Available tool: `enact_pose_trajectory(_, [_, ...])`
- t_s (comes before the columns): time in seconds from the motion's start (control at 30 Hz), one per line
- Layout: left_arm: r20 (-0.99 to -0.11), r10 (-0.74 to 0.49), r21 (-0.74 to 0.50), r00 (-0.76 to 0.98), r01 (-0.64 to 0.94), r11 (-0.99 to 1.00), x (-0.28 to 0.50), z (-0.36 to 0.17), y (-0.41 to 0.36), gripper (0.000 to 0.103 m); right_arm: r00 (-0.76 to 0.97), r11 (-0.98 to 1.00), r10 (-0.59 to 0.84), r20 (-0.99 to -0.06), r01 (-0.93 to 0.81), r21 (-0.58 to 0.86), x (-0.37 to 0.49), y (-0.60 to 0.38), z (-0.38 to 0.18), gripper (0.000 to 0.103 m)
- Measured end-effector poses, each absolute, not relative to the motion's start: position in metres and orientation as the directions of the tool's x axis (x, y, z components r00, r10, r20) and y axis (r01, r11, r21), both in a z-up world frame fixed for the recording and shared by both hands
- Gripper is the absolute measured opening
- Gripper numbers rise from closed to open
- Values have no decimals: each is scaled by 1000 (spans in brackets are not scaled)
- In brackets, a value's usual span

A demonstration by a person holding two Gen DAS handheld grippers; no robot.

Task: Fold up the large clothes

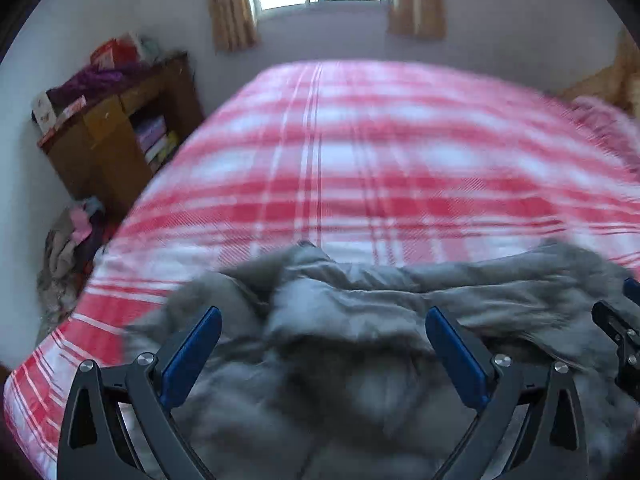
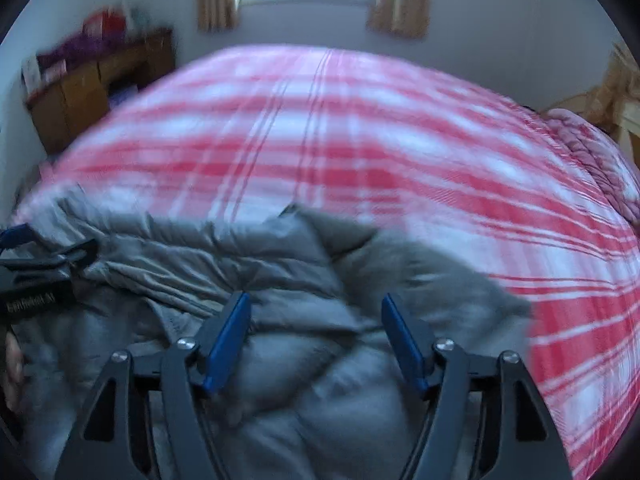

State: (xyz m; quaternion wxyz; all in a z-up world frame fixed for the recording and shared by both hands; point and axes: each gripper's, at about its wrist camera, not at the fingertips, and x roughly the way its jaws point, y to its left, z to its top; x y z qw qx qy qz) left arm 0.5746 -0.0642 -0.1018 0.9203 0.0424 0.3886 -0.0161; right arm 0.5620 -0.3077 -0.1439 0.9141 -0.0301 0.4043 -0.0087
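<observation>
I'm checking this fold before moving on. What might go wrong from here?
Both the left gripper and right gripper are open, so the puffy grey jacket may spring back unfolded. It also lies near the plaid bed edge, so it might slide off.

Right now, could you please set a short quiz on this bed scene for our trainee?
1. True or false: the left tongs stand open, gripping nothing.
2. What lies crumpled on the near edge of the plaid bedspread? A) a white towel B) a grey padded jacket C) blue jeans
3. Fill in: in the left view, the wooden shelf stands to the ___ of the bed.

Key: 1 true; 2 B; 3 left.
</observation>
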Motion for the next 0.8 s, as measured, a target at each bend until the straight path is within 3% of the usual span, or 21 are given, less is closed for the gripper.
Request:
enact_pose_trajectory(0.13, [-687,5,85,726,73,994,495,-82,-26,102,705,999,-15,-709,-19,-40,484,-342,-115,84])
enact_pose_trajectory(0.43, [-731,131,167,670,-11,986,289,-148,66,102,603,1000,4,-798,18,19,286,-381,-161,84])
enact_pose_trajectory(0.63, [-740,150,154,656,-52,987,205,-174,88,102,608,998,-5,-794,53,35,192,-381,-175,84])
enact_pose_trajectory(0.8, [-768,84,65,635,-54,996,162,-187,95,102,612,994,-25,-791,101,46,145,-384,-177,84])
